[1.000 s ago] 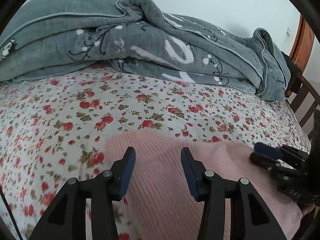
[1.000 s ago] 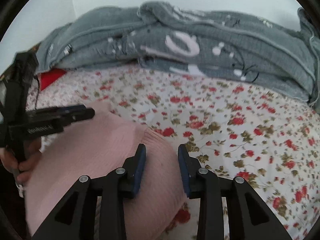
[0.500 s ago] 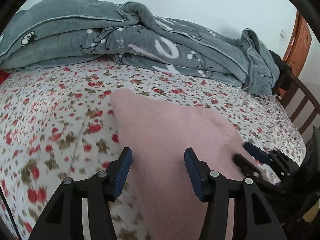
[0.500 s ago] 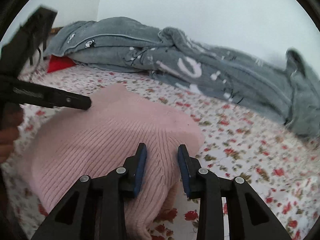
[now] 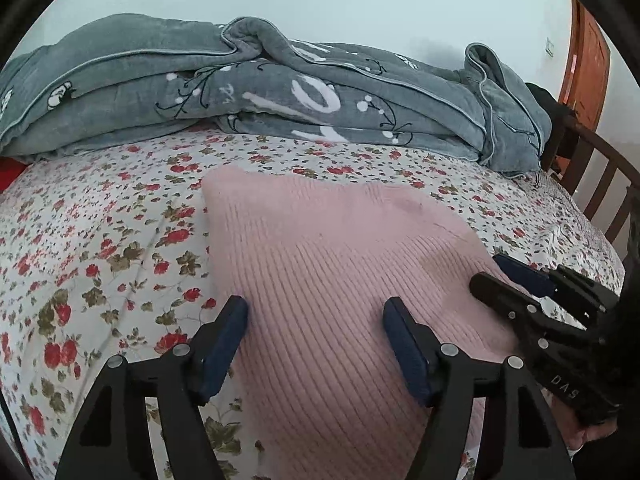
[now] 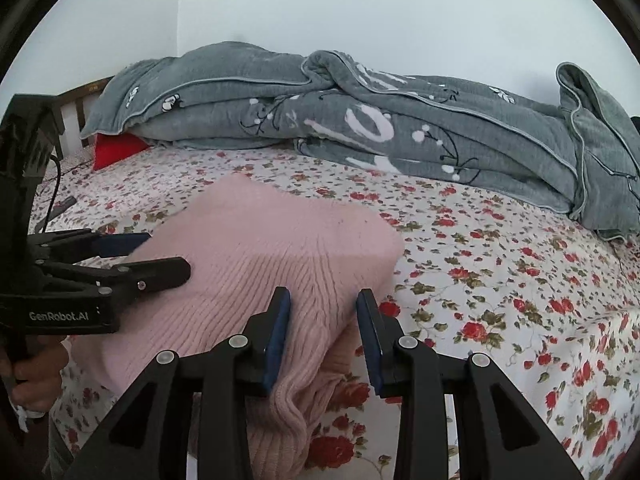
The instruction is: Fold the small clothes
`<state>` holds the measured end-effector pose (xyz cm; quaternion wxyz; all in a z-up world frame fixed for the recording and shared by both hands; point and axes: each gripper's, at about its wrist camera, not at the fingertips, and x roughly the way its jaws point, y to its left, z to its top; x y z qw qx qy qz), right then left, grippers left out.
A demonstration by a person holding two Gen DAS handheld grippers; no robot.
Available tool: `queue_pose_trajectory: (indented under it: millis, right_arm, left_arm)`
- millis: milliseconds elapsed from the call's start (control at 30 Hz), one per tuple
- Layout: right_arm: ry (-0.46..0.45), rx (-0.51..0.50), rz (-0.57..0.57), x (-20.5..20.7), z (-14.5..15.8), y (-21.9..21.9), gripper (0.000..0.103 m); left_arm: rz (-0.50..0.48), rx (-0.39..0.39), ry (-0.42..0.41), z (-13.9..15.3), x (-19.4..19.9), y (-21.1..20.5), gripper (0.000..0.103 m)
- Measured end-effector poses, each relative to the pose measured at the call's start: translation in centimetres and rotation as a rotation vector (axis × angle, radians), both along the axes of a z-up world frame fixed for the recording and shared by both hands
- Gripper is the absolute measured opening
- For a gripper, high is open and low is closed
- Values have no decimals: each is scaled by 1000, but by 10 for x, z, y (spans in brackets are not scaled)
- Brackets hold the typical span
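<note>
Since 1 second ago both cameras have drawn back, so the pink knit garment [image 5: 320, 272] now shows folded flat on the near floral bedsheet [image 5: 100, 248], with the left gripper [image 5: 314, 344] and right gripper [image 6: 323, 330] spread, pinching nothing, suggesting this fold is finished.

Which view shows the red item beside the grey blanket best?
The right wrist view: the red item shows under the grey blanket. The left wrist view catches only a sliver at its edge.
</note>
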<state>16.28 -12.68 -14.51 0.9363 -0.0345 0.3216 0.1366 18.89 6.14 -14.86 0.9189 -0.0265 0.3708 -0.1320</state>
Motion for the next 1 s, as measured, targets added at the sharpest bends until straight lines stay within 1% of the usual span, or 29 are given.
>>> queue_pose_trajectory:
  millis: [100, 200, 400, 567, 633, 733, 867, 967, 1000]
  right_arm:
    - [-13, 18, -7, -3, -2, -1, 34]
    - [-5, 31, -11, -2, -5, -2, 35]
    - [-4, 45, -21, -1, -12, -5, 43]
    - [-3, 46, -17, -2, -12, -6, 43]
    - [4, 53, -17, -2, -11, -6, 43]
    - [-2, 45, -17, -4, -8, -7, 43]
    - [-42, 16, -1, -16, 0, -8, 43]
    - [-57, 24, 6, -25, 7, -14, 43]
    - [-58, 28, 7, -28, 9, -16, 43]
  left_arm:
    - [6, -16, 8, -2, 0, 3, 69]
    - [14, -21, 5, -5, -1, 3, 70]
    - [18, -11, -14, -7, -5, 2, 71]
    - [-3, -11, -40, -9, -13, 4, 73]
    - [-8, -22, -46, -8, -16, 6, 73]
    - [-37, -62, -58, -5, -22, 12, 73]
    - [-75, -41, -111, 4, -35, 9, 74]
    - [-128, 9, -175, 11, -49, -6, 74]
    - [-145, 26, -191, 11, -52, -11, 77]
